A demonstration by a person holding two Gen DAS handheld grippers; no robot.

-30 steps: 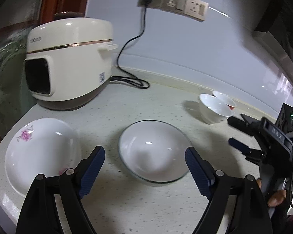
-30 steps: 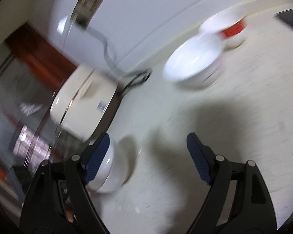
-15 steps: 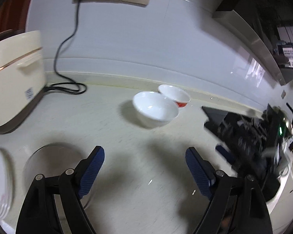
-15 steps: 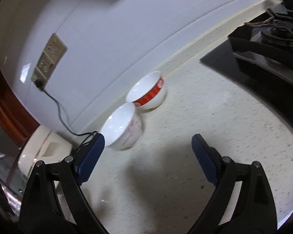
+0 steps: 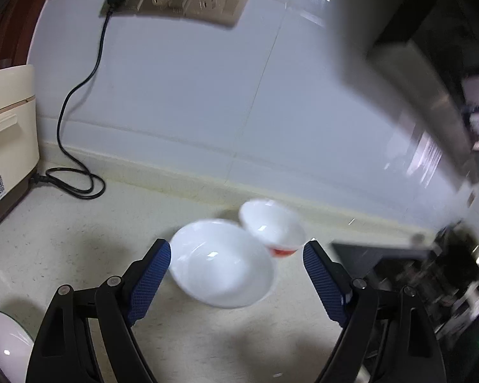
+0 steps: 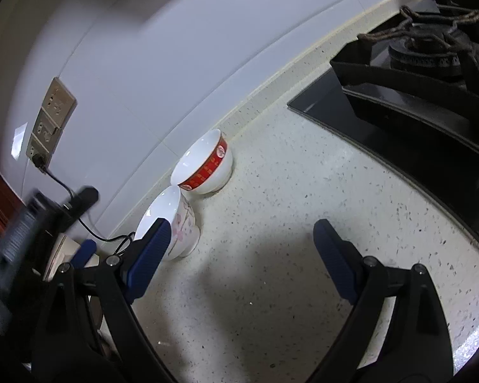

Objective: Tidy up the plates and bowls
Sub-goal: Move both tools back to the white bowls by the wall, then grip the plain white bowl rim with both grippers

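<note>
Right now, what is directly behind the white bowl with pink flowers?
Behind the flowered bowl, toward the wall, stands the red-banded bowl, apparently touching it. Both look empty, though the flowered bowl's bottom is hidden in the right wrist view.

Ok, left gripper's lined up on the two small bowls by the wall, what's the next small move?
Probably ease the left gripper forward and down around the near white bowl. Its jaws stand open with nothing gripped, the bowl already sits between its fingertips, and the red-banded bowl crowds it just behind.

White bowl (image 6: 204, 166) with red band, white bowl (image 6: 178, 226) with pink flowers.
</note>
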